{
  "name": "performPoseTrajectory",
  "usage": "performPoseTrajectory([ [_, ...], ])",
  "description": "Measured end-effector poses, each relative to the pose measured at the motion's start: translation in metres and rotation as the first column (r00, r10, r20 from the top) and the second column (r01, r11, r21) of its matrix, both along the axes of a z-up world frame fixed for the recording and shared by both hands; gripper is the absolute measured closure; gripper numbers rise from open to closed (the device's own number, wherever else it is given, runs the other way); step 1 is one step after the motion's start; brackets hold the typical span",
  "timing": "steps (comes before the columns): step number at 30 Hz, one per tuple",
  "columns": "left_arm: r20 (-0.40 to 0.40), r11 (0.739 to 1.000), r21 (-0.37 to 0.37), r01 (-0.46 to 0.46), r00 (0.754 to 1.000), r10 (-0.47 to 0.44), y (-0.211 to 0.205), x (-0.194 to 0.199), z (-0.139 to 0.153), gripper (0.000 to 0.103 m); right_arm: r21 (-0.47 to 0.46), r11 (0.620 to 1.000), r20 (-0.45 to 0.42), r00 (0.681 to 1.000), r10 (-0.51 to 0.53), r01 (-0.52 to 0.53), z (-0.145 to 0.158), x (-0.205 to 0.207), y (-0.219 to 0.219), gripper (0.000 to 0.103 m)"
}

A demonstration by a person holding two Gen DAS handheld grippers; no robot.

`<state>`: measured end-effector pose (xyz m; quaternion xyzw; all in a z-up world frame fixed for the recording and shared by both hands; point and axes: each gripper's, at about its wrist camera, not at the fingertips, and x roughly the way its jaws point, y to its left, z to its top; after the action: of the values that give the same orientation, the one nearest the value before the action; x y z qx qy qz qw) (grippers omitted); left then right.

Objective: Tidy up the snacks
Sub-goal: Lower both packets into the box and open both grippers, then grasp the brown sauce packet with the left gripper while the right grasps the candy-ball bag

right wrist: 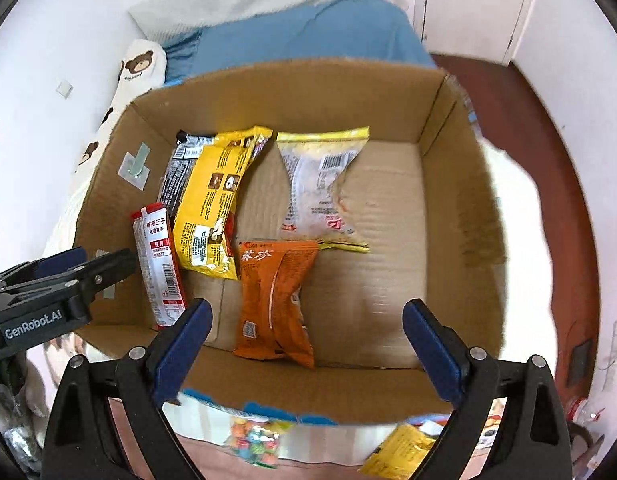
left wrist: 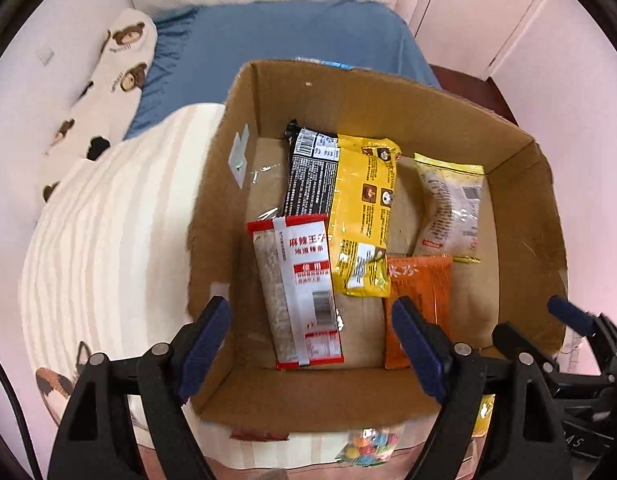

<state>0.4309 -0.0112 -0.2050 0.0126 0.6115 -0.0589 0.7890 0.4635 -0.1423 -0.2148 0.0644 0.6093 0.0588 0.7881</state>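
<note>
An open cardboard box point(left wrist: 428, 108) point(right wrist: 308, 84) sits on a bed and holds several snack packs: a red-and-white pack point(left wrist: 304, 292) point(right wrist: 160, 268), a black pack point(left wrist: 308, 176) point(right wrist: 176, 176), a yellow pack point(left wrist: 364, 216) point(right wrist: 212, 200), a pale pack with yellow ends point(left wrist: 448, 208) point(right wrist: 320, 188) and an orange pack point(left wrist: 420, 296) point(right wrist: 276, 300). My left gripper point(left wrist: 312, 344) is open and empty over the box's near left side. My right gripper point(right wrist: 308, 340) is open and empty over the box's near side.
A bag of coloured candy point(left wrist: 368, 446) point(right wrist: 254, 442) and a yellow pack point(right wrist: 400, 458) lie on the bed in front of the box. A striped blanket point(left wrist: 108, 248) lies left of the box. A bear-print pillow point(left wrist: 108, 80) and blue sheet point(left wrist: 288, 36) lie behind.
</note>
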Motion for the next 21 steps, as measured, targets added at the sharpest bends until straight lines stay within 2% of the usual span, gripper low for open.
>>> performPoseTrajectory([
  [7,0.130,0.999,0.035,0.032,0.991,-0.036,0.000,-0.042,0.041,0.021,-0.008,1.000,0.073,0.997,-0.014,0.015,0.033,-0.031,-0.008,0.005],
  [14,0.208,0.999,0.023,0.045,0.977,-0.049,0.002,-0.078,0.077,0.021,-0.025,1.000,0.162,0.987,-0.010,0.014,0.074,-0.062,-0.011,0.005],
  [21,0.254,0.998,-0.011,0.054,0.966,-0.049,0.004,-0.113,0.109,0.021,0.010,1.000,0.236,0.972,-0.025,0.023,0.117,-0.100,-0.016,0.005],
])
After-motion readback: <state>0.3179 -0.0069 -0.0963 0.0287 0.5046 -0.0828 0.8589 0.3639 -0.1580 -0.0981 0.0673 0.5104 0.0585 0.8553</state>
